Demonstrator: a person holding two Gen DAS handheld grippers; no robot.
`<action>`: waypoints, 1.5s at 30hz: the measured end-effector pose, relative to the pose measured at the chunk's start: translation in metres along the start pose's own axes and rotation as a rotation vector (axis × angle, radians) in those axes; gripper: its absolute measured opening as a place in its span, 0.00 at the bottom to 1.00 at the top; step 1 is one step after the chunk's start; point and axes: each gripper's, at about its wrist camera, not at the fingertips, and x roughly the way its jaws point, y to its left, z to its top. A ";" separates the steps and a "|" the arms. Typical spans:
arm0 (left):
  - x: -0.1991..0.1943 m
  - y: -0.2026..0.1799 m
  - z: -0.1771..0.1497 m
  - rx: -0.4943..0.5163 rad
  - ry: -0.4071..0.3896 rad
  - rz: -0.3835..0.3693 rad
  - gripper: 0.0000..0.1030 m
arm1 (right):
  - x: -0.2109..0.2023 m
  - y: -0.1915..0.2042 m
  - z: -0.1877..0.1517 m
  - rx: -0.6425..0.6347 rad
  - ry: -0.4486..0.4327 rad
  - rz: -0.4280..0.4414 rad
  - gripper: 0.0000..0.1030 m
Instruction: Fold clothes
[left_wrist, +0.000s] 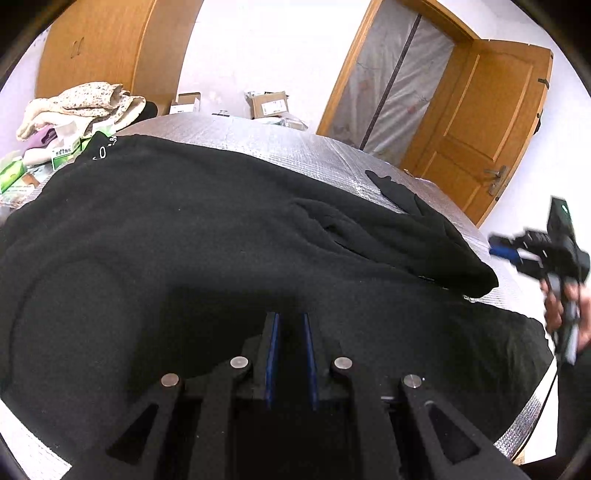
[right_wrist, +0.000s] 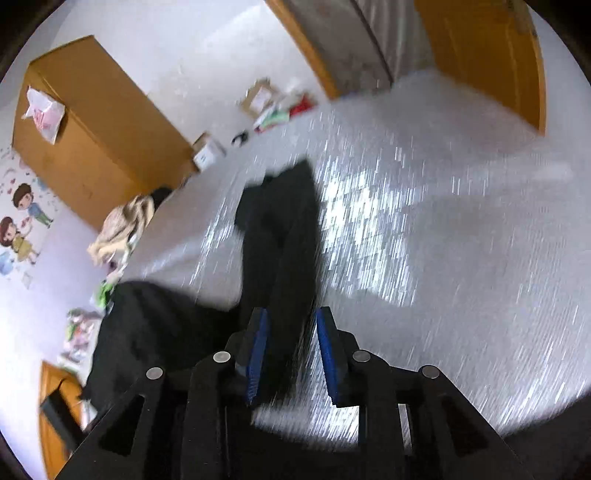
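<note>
Black fleece covers most of the silver quilted bed (left_wrist: 280, 136) in front of me: one dark garment (left_wrist: 184, 229) spread nearly from the left edge to the right, with a sleeve (right_wrist: 280, 229) running out toward the far edge and a small white print near the far left corner. The cloth looks thick, soft and matte, with shallow ridges where the sleeve joins the body, so it should drape heavily and hold a crease poorly.

My left tongs (left_wrist: 290, 321) sit low over the near part of the garment, their blue pads only a narrow gap apart. Against black cloth I cannot tell whether they pinch a fold of it or just hover on it.

My right tongs (right_wrist: 291, 321) are spread, with the sleeve's near end lying between the pads but not squeezed. That view is smeared, so the exact overlap is uncertain. In the left view the right tongs hang off the bed's right edge, clear of the cloth.

To do this fold well, I judge I should bring the right tongs down over the sleeve close to its edge, bite both layers fully, then carry it across the body while the left tongs pin the near hem steady. Lifting too little fabric risks the fleece slipping out; dragging it risks bunching the body underneath.
</note>
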 end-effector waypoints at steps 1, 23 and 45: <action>0.000 0.000 0.000 -0.003 0.000 -0.003 0.12 | 0.007 0.000 0.013 -0.019 -0.001 -0.017 0.28; -0.001 0.006 -0.002 -0.029 -0.001 -0.026 0.12 | -0.025 -0.050 0.039 0.159 -0.212 -0.176 0.04; 0.000 -0.005 0.001 0.040 0.005 0.046 0.12 | -0.065 -0.099 -0.028 0.220 -0.133 -0.286 0.25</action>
